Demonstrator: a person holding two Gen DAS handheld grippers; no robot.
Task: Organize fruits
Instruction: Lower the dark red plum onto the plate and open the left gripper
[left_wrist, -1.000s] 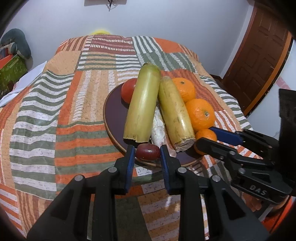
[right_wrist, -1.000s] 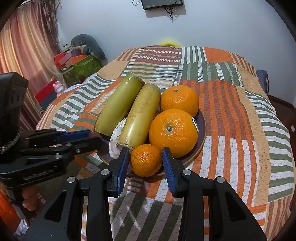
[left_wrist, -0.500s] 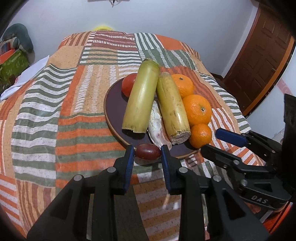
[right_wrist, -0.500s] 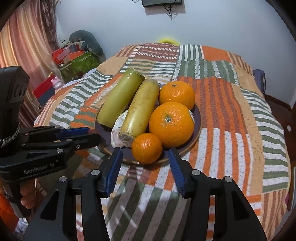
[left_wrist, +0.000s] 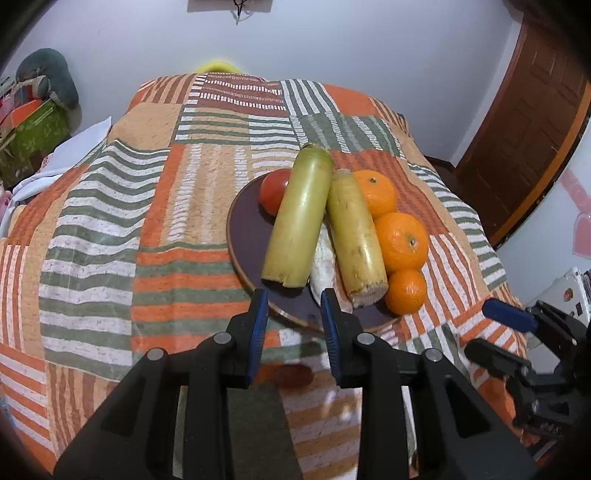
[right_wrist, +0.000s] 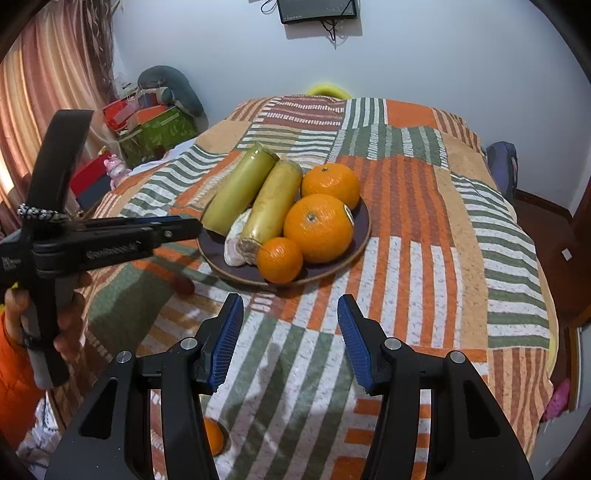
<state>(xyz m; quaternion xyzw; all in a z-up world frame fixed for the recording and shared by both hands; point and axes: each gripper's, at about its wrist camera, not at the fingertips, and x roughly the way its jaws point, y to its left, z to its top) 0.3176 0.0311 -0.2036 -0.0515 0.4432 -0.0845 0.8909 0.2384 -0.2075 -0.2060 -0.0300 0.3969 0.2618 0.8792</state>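
A dark round plate (left_wrist: 245, 236) (right_wrist: 360, 230) on the striped bedspread holds two long yellow-green stalks (left_wrist: 301, 218) (right_wrist: 240, 188), three oranges (left_wrist: 400, 240) (right_wrist: 317, 227), a red tomato (left_wrist: 273, 190) and a whitish piece (left_wrist: 323, 264). A small dark red fruit (left_wrist: 284, 374) (right_wrist: 183, 284) lies on the bedspread in front of the plate, below my left gripper (left_wrist: 293, 314), which is open and empty. My right gripper (right_wrist: 290, 325) is open and empty, back from the plate.
The bed's patchwork cover (left_wrist: 110, 240) fills the view. Boxes and a cushion (right_wrist: 159, 114) stand at the left wall. A brown door (left_wrist: 535, 129) is at the right. Another orange (right_wrist: 214, 435) shows below my right gripper.
Both grippers have pulled back from the plate and opened wider. The left gripper let go of the small dark red fruit, which now lies on the bedspread. The right gripper left the small orange on the plate.
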